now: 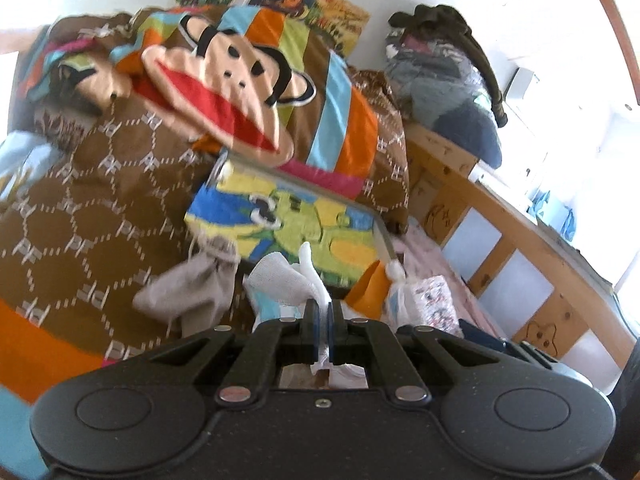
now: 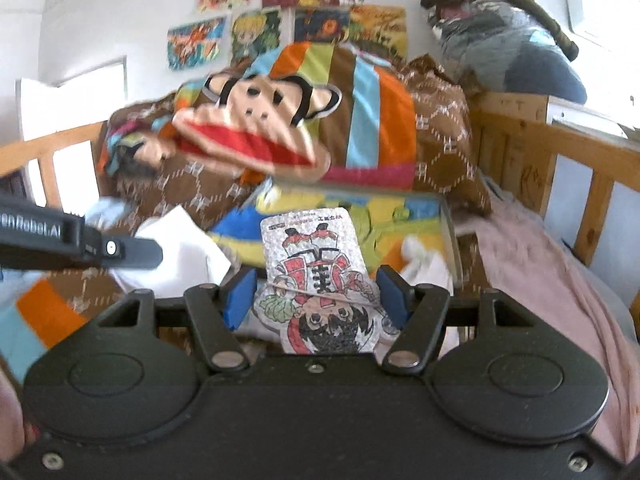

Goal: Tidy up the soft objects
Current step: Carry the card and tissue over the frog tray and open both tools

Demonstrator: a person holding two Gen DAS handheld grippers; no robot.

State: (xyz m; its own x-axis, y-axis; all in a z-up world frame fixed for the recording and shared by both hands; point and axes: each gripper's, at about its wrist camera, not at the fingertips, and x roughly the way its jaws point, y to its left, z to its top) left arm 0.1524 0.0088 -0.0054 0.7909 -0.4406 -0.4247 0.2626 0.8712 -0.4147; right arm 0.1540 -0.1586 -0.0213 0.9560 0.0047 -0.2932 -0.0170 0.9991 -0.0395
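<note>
Black tongs [image 2: 316, 294], blue pads [image 2: 240, 298]

A child's bedroom in a home.

Ahead of and above the jaws lies a rumpled brown quilt [image 1: 100, 208] with bright stripes and a cartoon monkey face [image 1: 228, 92], heaped on a bed with a wooden rail [image 1: 516, 216] off to the right (doodles are scratched into the wood). Beyond it, colourful cartoon posters [image 2: 244, 28] cover the white wall, and a pile of clothes [image 2: 516, 44] sits on top of the rail's far end.
</note>
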